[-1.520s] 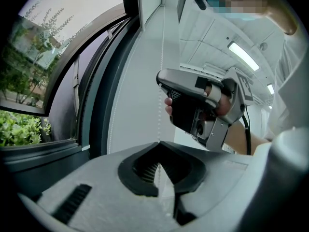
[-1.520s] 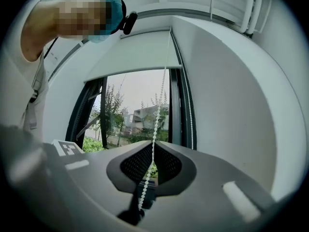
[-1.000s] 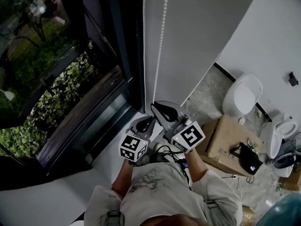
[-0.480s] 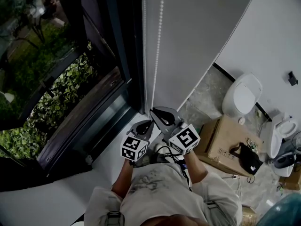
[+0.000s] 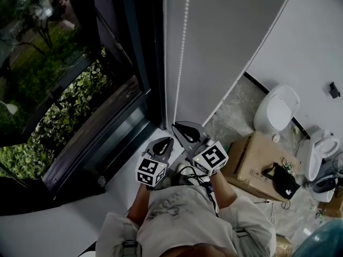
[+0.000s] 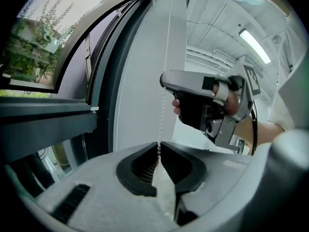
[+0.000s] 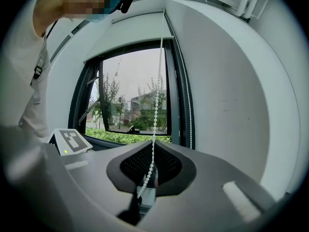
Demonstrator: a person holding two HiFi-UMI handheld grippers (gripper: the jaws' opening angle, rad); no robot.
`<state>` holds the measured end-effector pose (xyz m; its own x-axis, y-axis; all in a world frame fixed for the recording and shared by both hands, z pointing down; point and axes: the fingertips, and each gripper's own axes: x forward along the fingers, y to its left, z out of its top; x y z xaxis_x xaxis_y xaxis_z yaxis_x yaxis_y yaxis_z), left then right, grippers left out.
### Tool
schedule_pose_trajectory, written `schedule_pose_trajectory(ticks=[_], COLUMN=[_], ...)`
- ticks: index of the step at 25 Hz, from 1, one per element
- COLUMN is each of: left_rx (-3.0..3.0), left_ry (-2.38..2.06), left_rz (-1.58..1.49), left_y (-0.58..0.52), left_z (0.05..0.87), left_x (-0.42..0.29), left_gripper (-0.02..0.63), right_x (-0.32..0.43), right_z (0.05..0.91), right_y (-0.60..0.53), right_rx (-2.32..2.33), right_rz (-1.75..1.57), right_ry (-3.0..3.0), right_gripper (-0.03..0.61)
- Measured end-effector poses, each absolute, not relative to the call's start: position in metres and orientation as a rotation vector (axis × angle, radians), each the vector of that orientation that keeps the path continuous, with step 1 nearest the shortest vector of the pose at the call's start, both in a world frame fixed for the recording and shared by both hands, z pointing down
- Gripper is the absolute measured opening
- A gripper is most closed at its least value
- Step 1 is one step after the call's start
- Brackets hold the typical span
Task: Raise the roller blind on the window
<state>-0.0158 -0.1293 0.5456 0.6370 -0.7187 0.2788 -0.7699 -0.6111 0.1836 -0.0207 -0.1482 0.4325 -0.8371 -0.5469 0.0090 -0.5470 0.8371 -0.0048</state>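
A white bead chain (image 5: 182, 47) hangs in two strands beside the dark window frame (image 5: 142, 63). My left gripper (image 5: 165, 142) is shut on one strand low down; the beads (image 6: 166, 57) run straight up out of its closed jaws (image 6: 158, 146). My right gripper (image 5: 184, 130) sits just right of it and a little higher, shut on the chain (image 7: 157, 91), which passes between its pads (image 7: 151, 158). In the right gripper view a pale band (image 7: 130, 33) across the window's top looks like the blind, with the glass below it uncovered. The right gripper (image 6: 203, 100) also shows in the left gripper view.
A white sill (image 5: 128, 170) runs under the window. On the floor to the right stand a toilet (image 5: 277, 108), a cardboard box (image 5: 257, 162) and a black bag (image 5: 284, 181). Green plants (image 5: 69, 106) lie outside the glass. A white wall (image 5: 316, 47) rises at right.
Both grippers have shifted slightly downward, toward the person, while staying closed on the chain. The right one moved a little more than the left.
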Motion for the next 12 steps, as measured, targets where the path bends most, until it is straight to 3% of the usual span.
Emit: schedule_pose_trajectory(ticks=[12], left_rx=[2.724], left_ry=[-1.313], left_rz=[0.051], left_y=[-0.14], left_z=[0.44], left_x=[-0.029], left_gripper=[0.052], right_x=[-0.018], right_z=[0.434], right_y=[-0.147], right_rx=[0.9], right_rz=[0.003], right_ry=[-3.0], right_gripper=[0.018])
